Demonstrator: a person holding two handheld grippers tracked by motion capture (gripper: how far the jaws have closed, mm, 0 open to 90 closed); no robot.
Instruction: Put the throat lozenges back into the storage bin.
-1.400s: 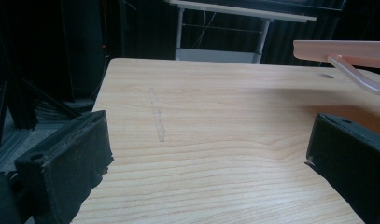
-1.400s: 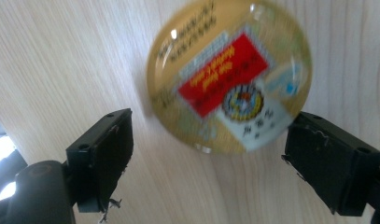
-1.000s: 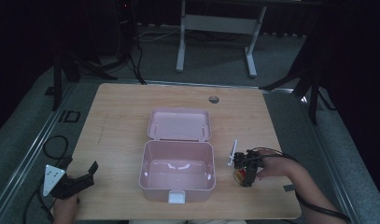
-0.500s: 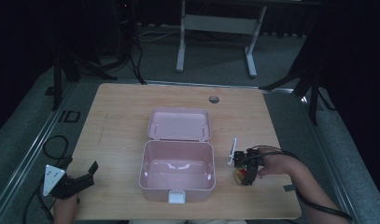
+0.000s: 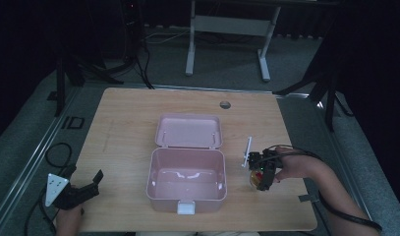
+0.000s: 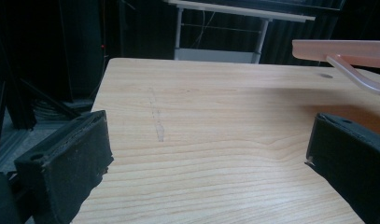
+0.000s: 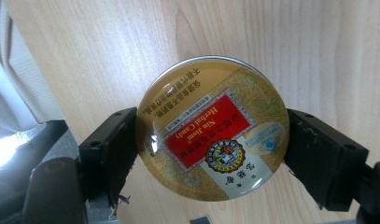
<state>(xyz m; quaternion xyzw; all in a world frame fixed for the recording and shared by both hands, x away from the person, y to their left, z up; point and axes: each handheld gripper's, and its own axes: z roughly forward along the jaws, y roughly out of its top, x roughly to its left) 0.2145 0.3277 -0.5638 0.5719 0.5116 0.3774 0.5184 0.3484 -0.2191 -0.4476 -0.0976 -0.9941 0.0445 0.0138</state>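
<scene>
Your right gripper [image 5: 260, 178] sits near the desk's [image 5: 133, 128] right edge, toward the near side, and its two black jaws are pinched on a round candy tin [image 7: 213, 129], one jaw on each side of the rim. In the right gripper view the tin's gold lid faces the camera with a red label and a small crest, the print reading upside down from that angle, and the wood grain of the desk shows behind it. From the high view the tin [image 5: 257, 178] is only a small gold and red spot under your right hand [image 5: 291, 167], so you cannot tell from there whether it rests on the wood or is just above it. A pale flat strip [image 5: 246, 151] lies just beside the gripper on its far side, between it and the pink box [image 5: 186, 191]. That box stands in the middle of the desk toward the near edge, its lid [image 5: 188, 132] thrown back flat toward the far edge and its inside bare. Your left gripper [image 5: 82, 189] is at the near left corner of the desk, jaws spread wide with nothing between them; in the left gripper view bare wood lies between the jaws, and the pink lid's edge [image 6: 339, 49] shows at upper right.
</scene>
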